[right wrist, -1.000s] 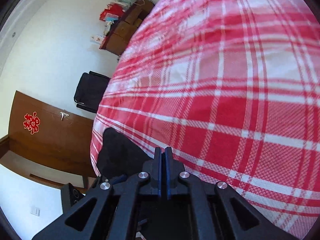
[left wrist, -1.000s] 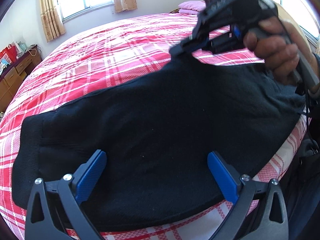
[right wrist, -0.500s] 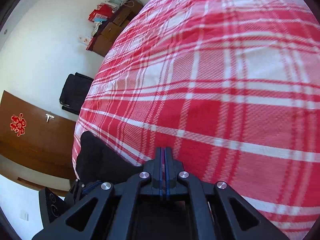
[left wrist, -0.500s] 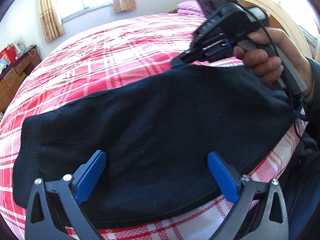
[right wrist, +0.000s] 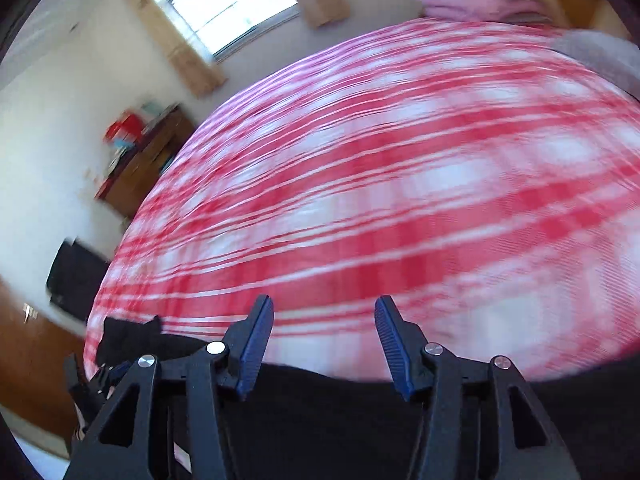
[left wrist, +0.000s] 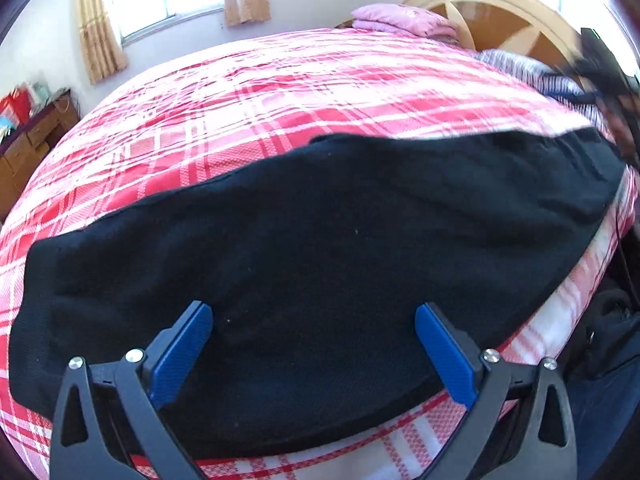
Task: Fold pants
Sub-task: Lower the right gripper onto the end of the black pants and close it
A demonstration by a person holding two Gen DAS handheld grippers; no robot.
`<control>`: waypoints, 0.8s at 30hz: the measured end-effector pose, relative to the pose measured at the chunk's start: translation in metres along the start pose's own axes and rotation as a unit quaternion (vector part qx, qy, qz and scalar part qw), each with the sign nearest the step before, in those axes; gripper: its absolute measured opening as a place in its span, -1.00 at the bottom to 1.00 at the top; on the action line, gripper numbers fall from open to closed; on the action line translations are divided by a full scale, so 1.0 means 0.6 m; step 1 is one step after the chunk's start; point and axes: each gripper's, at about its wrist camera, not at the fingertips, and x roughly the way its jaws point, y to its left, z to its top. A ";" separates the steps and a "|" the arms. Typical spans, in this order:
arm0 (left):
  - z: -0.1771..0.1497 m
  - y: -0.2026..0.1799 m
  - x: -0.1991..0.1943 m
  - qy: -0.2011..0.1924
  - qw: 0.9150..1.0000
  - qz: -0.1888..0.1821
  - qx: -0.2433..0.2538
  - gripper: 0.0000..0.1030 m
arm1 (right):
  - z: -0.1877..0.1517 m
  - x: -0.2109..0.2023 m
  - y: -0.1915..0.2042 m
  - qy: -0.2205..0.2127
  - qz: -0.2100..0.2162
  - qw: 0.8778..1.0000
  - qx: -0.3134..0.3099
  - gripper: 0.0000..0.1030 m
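black pants laid down, right gripper lets go

black knit pants [left wrist: 320, 248] lie flat in a long band across the near edge of the red plaid bedspread [left wrist: 304, 92], one short end at the left, the other running out toward the right edge of the left wrist view. half a second ago the right gripper was pinched tight on the far right corner of the cloth, its blue pads pressed together; now the right gripper [right wrist: 324, 344] stands with its pads well apart and nothing between them, and the fabric it held has settled onto the bed. its camera has swung from looking across the mattress to looking up toward the window [right wrist: 232, 4], and that picture is smeared by motion. this reads as a fold or a smoothing pull just finished, with the cloth released and the next fold yet to be set up.

the left gripper [left wrist: 312, 356] is spread wide over the near part of the pants and grips nothing; whether its tips touch the cloth cannot be told.

hard to make out: the right gripper in the left wrist view is only a dark blur at the far right edge. how many layers the pants have is hidden, since only the top surface shows. in the right wrist view the pants appear only as a black strip under the fingers.
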 end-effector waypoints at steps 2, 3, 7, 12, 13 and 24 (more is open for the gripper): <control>0.012 0.001 -0.005 -0.005 1.000 -0.011 -0.016 1.00 | -0.014 -0.054 -0.072 -0.020 -0.029 0.999 0.032 0.06; 0.017 -0.003 -0.006 -0.008 1.000 -0.016 -0.017 1.00 | -0.025 -0.084 -0.107 -0.030 -0.045 0.997 0.048 0.06; 0.053 -0.053 -0.011 -0.023 0.999 -0.028 0.010 1.00 | -0.066 -0.177 -0.198 -0.064 -0.073 0.991 0.091 0.06; 0.084 -0.105 0.009 -0.022 0.998 -0.037 0.038 1.00 | -0.101 -0.234 -0.255 -0.088 -0.090 0.985 0.116 0.06; 0.097 -0.114 0.017 -0.022 0.998 -0.041 0.037 1.00 | -0.107 -0.239 -0.264 -0.089 -0.089 0.985 0.122 0.06; 0.120 -0.170 0.046 -0.023 0.999 0.005 0.036 1.00 | -0.142 -0.267 -0.305 -0.096 -0.109 0.982 0.124 0.06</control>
